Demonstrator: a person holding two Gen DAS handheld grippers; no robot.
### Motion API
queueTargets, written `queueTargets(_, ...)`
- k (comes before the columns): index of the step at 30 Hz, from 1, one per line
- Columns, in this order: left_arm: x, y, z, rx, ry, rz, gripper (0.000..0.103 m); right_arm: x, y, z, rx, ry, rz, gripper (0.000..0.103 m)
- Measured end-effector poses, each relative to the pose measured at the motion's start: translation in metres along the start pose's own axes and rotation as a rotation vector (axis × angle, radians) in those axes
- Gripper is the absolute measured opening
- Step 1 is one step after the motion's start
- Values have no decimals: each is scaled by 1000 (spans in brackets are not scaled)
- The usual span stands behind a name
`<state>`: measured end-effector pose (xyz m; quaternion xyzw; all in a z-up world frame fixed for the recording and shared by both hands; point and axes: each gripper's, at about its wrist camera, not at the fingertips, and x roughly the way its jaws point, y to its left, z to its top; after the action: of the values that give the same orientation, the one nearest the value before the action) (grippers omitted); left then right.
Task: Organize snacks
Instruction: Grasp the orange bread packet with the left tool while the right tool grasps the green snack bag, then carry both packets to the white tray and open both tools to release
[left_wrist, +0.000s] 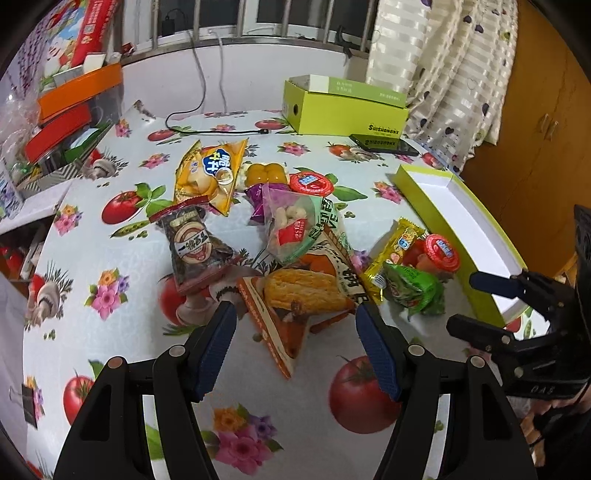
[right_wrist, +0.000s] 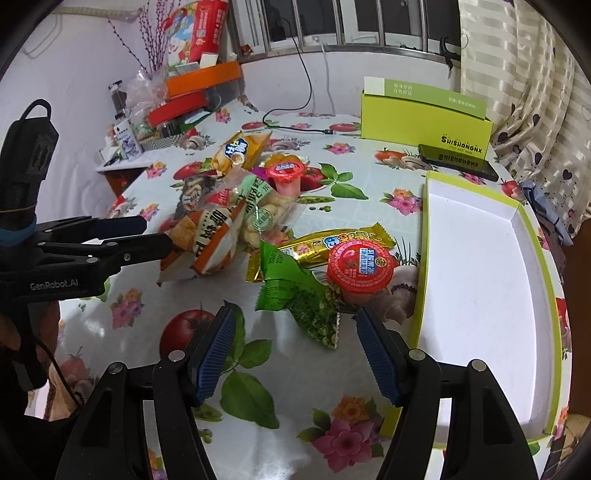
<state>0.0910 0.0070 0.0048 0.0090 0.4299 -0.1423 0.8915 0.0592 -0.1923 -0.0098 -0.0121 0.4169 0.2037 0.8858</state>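
Left tool (left_wrist: 295, 328) released, jaws apart over the table (left_wrist: 122, 347), nothing between the pads. Just past its tips lies an orange-and-white pastry packet (left_wrist: 295, 295), flat, long axis running from near-left to far-right, one corner pointing back toward the camera. Left of it a dark packet with red ends (left_wrist: 192, 247), long axis roughly away from the tool, tilted a little left. Behind the pastry packet a clear puffed-snack bag (left_wrist: 295, 225) leans on the pile; further back a yellow chip bag (left_wrist: 212, 173) and a red-lidded jelly cup (left_wrist: 311, 183).

Right tool (right_wrist: 295, 332) also released, pads wide, empty. Between and just beyond its tips a green pea packet (right_wrist: 299, 291), long axis diagonal, narrow end pointing near-right toward the tool. Touching it on the right a second red-lidded jelly cup (right_wrist: 358, 266), tipped so the lid faces the camera. Behind both a gold bar wrapper (right_wrist: 321, 245), long axis left-right, slightly rising to the right.

Right of these snacks an empty white tray with green rim (right_wrist: 421, 280), long axis running away from the camera. Green shoebox (right_wrist: 424, 125) at the far edge, phone (right_wrist: 458, 160) in front of it.
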Motion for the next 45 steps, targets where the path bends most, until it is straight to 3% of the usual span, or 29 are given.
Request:
queueTargets(8,19,1,9,137,-2,-61,68,20,-4,6,-33,42,-5,68)
queueTargets(15,34,-17,13,343,15,-115,69,36,-2,7,-41,88,37,68)
queueTargets(20,41,-21,9,386,63,-170,69,39,8,9,-79,108,100,66)
queueTargets(24,30,-21,5,406,53,-234,69,36,12,9,-124,115,146,60)
queueTargets(26,28,-20,7,426,28,-227,69,37,11,12,-137,107,137,59)
queueTargets(29,36,-17,16,428,20,-158,69,39,11,18,-154,97,117,59)
queueTargets(35,52,-25,21,496,41,-182,69,51,21,24,-236,117,120,57)
queueTargets(38,58,-26,22,487,43,-180,69,54,20,25,-234,114,113,44)
queueTargets(41,59,-22,21,431,39,-192,59,51,19,23,-216,93,109,34)
queueTargets(43,59,-18,19,375,45,-194,48,48,19,22,-201,85,100,32)
queueTargets(45,57,-14,17,307,38,-202,47,46,19,20,-185,77,97,31)
